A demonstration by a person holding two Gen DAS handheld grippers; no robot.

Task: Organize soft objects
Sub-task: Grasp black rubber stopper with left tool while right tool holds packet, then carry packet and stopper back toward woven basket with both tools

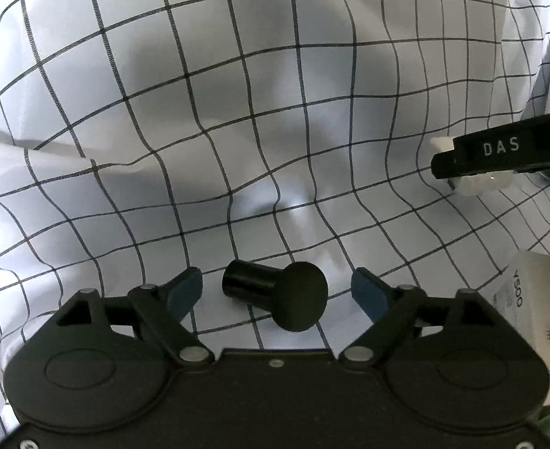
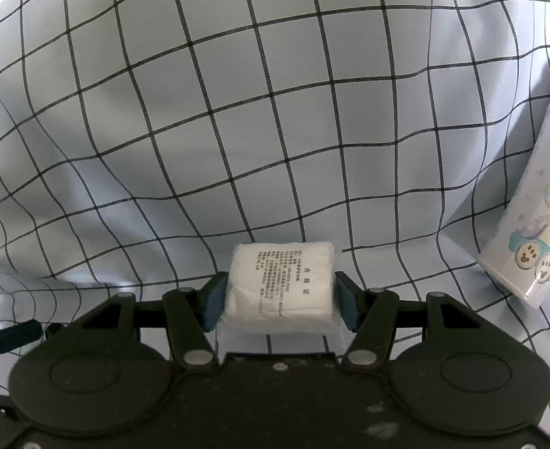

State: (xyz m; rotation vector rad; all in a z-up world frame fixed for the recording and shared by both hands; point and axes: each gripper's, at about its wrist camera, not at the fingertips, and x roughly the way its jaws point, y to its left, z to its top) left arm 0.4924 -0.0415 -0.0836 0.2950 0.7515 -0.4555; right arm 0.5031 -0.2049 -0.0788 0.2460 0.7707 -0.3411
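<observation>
Fingers of right gripper (image 2: 279, 301) pinch a white wrapped soft pack (image 2: 280, 287) on both sides, held just above the checked cloth (image 2: 237, 131). Left gripper (image 1: 276, 292) fingers spread wide, nothing between them; a black knob (image 1: 275, 299) lies betw. them on the cloth. Task looks mid-way: pack in hand, not yet placed; no destination in view. Surface is rumpled white grid-print fabric. A cartoon-print bottle (image 2: 533, 224) lies at right, white box (image 1: 537, 321) near left gripper. Room not visible.

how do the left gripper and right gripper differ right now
The left gripper is open, nothing pinched; a black mushroom-shaped part lies on the checked cloth between its blue pads. The right gripper is shut on a white wrapped packet, pads pressing both sides. Both are black with blue pads, over the same checked cloth.
</observation>
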